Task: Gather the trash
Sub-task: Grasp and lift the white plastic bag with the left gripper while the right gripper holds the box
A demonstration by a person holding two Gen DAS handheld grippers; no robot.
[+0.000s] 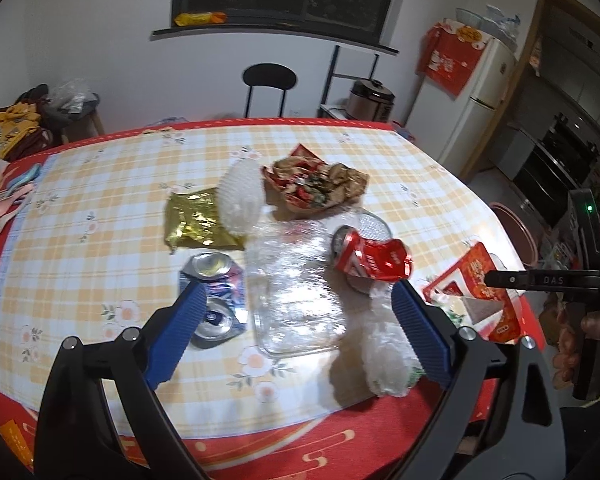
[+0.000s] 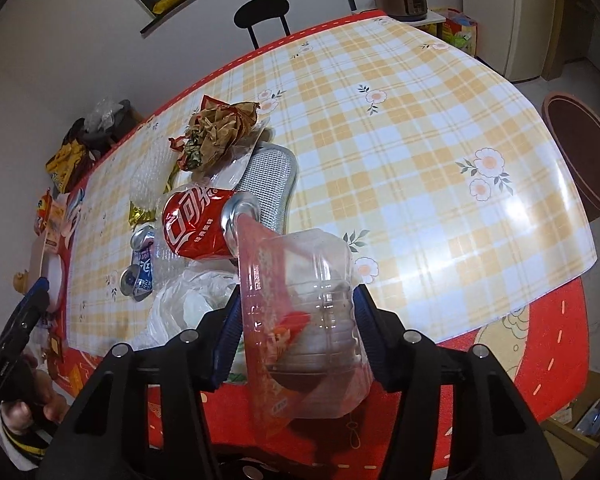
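Trash lies on the checked table (image 1: 100, 184). My left gripper (image 1: 296, 300) is open above a clear plastic tray (image 1: 296, 292), with a crushed blue can (image 1: 216, 292) by its left finger and a white plastic bag (image 1: 384, 344) by its right finger. A crushed red cola can (image 1: 374, 258) lies beyond, also in the right wrist view (image 2: 198, 220). My right gripper (image 2: 296, 312) is shut on a clear plastic cup with a red wrapper (image 2: 300, 320); it shows at the right of the left wrist view (image 1: 488, 280). A gold wrapper (image 1: 196, 220), white foam net (image 1: 240, 200) and crumpled brown paper (image 1: 316, 184) lie farther back.
A black chair (image 1: 270, 84) stands behind the table. A brown bin (image 2: 584, 152) stands on the floor off the table's right side. A fridge (image 1: 476, 96) and a rice cooker (image 1: 370, 100) are at the back right. Spoons (image 1: 12, 196) lie at the table's left edge.
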